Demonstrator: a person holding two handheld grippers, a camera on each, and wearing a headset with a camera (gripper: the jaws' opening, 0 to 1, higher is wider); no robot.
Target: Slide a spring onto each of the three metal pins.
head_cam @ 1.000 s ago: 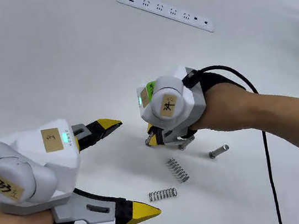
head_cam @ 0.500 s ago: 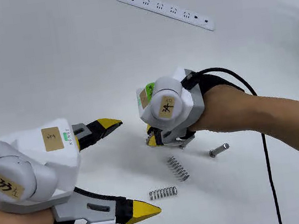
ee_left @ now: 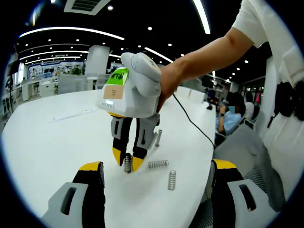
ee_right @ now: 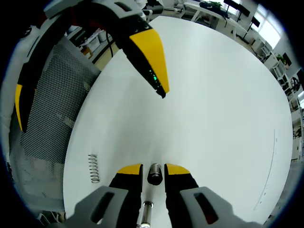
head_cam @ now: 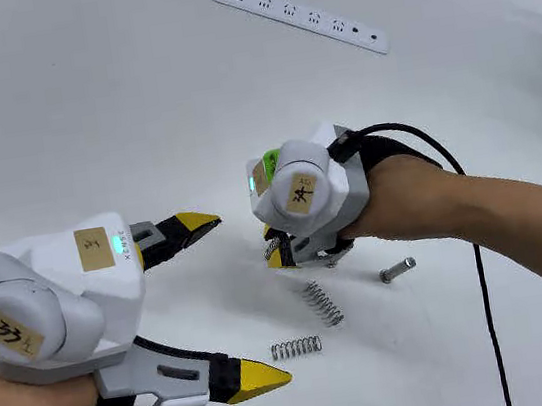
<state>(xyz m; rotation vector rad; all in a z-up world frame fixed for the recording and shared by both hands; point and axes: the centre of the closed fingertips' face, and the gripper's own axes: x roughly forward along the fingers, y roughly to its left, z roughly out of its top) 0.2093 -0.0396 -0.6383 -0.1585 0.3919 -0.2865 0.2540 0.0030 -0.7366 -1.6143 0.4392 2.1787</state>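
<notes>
The right gripper (head_cam: 276,255) is seen near the middle of the counter (head_cam: 86,108). It is pointed down, with its yellow-tipped jaws closed on a spring (ee_right: 154,173) that is held upright with its lower end at the counter surface (whether it quite touches cannot be told). In the right gripper view a metal shaft (ee_right: 147,207) is seen between the jaws just behind the held coil; whether it runs into the coil cannot be told. The left gripper (head_cam: 234,299) is held at the near left, its jaws spread wide open. A slanted spring (head_cam: 321,304) is seen lying on the counter just near of the right gripper's tips, and a second spring (head_cam: 295,348) is seen nearer still, laid roughly left to right. A metal pin (head_cam: 397,270) is seen lying to the right of these, apart from both. A power strip (head_cam: 300,17) is laid at the far side, and a black cable (head_cam: 483,274) is run beside the person's right forearm.
</notes>
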